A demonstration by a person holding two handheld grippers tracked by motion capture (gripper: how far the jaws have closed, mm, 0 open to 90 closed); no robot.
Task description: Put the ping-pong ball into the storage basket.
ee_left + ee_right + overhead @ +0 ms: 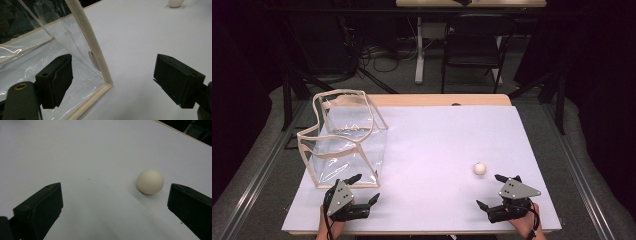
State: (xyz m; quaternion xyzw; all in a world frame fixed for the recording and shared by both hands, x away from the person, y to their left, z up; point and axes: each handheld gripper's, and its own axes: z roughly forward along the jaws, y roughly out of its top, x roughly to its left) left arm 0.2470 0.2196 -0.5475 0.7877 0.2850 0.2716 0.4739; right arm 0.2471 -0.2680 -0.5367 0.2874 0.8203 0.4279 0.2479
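Note:
A small cream ball [480,168] [150,181] lies on the white table sheet [437,145], right of centre; it also peeks in at the top edge of the left gripper view [175,3]. My right gripper [496,192] [113,207] stands open just behind the ball at the front right, the ball lying ahead near the right jaw and untouched. A clear plastic bag with cream edging [343,137] [87,42] stands open-topped at the left. My left gripper [365,188] [112,80] is open at the bag's near lower corner, which sits between its jaws, apart from both.
The wooden table edge [442,99] shows beyond the sheet at the back. A dark folding chair [474,42] and a table leg [419,50] stand on the floor behind. Bare sheet stretches between bag and ball.

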